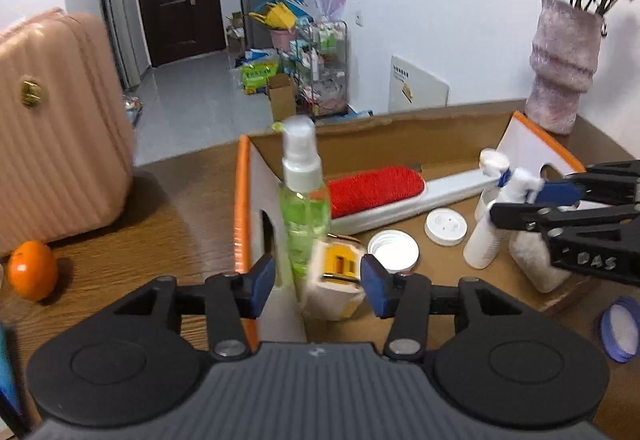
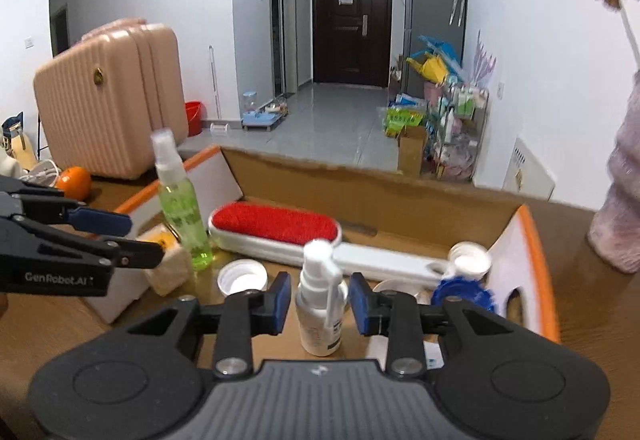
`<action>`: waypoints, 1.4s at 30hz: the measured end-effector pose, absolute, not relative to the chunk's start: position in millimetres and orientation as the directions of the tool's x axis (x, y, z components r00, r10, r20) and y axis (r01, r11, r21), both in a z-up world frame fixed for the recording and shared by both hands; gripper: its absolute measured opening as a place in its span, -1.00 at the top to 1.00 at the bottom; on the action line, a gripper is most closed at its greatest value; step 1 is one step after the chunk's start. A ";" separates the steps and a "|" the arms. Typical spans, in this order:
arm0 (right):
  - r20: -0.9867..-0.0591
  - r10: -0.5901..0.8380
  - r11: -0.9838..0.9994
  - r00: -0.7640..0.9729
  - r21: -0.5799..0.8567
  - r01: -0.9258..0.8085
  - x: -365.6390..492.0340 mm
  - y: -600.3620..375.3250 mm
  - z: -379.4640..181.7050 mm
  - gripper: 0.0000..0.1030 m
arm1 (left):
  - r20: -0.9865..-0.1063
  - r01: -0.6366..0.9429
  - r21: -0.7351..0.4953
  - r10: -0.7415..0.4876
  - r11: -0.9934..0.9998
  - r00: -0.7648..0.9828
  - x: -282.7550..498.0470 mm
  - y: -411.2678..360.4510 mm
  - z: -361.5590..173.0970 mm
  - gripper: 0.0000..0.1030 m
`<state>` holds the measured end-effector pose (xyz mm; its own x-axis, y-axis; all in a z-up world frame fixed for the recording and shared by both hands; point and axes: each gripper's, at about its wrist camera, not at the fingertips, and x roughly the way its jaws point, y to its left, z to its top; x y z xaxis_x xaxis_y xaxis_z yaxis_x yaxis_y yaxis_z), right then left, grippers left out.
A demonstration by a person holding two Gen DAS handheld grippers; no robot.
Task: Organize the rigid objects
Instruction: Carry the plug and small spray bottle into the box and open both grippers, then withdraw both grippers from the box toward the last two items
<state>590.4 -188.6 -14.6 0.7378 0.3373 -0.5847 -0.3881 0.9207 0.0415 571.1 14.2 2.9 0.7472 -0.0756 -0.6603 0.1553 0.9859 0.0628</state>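
Between the right tongs (image 2: 318, 304), the white spray bottle (image 2: 320, 304) is standing upright inside the cardboard box (image 2: 360, 196), untouched. The left tongs (image 1: 318, 284) are gaping too, holding nothing, with the green bottle (image 1: 304, 208) standing just beyond.

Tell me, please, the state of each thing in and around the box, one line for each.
cardboard box: open at the top.
green spray bottle: upright, capped.
white spray bottle: upright between the open jaws of the right gripper, not pressed.
lint brush: lying flat, red side up.
white lid: loose, hollow side up.
tape measure: tilted between the left gripper's open jaws.
orange: outside, on the table.
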 end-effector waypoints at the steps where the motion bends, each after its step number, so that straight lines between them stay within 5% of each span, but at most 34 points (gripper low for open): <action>1: -0.576 0.338 0.920 0.744 0.037 -0.389 583.9 -190.7 -4.8 0.38 | -0.651 0.150 0.066 -0.071 0.986 0.756 563.4 17.4 11.6 0.04; 14: -0.404 0.322 0.930 0.856 -0.033 -0.366 432.2 -244.2 151.4 0.02 | -0.482 0.126 0.094 -0.065 0.988 0.873 392.6 27.3 147.4 -0.16; 19: -0.367 0.328 0.931 0.870 -0.030 -0.364 359.4 -260.8 165.9 -0.08 | -0.396 0.159 0.061 -0.122 0.985 0.910 300.5 17.8 162.6 -0.56; 22: -0.309 0.352 0.927 0.883 -0.015 -0.375 301.3 -269.7 154.0 -0.24 | -0.331 0.151 0.058 -0.124 0.987 0.935 243.0 10.5 150.6 -0.69; 24: -0.255 0.374 0.923 0.892 0.005 -0.386 262.0 -276.7 140.1 -0.60 | -0.288 0.148 0.064 -0.124 0.987 0.950 204.3 4.3 133.0 -0.80; 30: -0.137 0.366 0.930 0.921 0.037 -0.364 142.4 -281.1 65.5 -0.89 | -0.205 0.068 0.046 -0.057 0.997 0.977 100.5 -21.1 72.1 -1.00; 36: -0.245 0.337 0.940 0.909 0.043 -0.337 80.4 -265.2 -6.9 -0.89 | -0.263 0.089 0.082 -0.065 0.993 0.963 45.5 -39.6 28.4 -1.00; 42: -0.250 0.345 0.937 0.905 0.026 -0.350 73.5 -258.7 -14.7 -0.89 | -0.254 0.089 0.098 -0.062 0.991 0.965 52.1 -42.8 27.1 -1.00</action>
<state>73.5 -258.7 -14.7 0.9047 0.3446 -0.2504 -0.3496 0.9365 0.0258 52.1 -42.8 27.1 0.9653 -0.0616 -0.2539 0.0890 0.9912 0.0981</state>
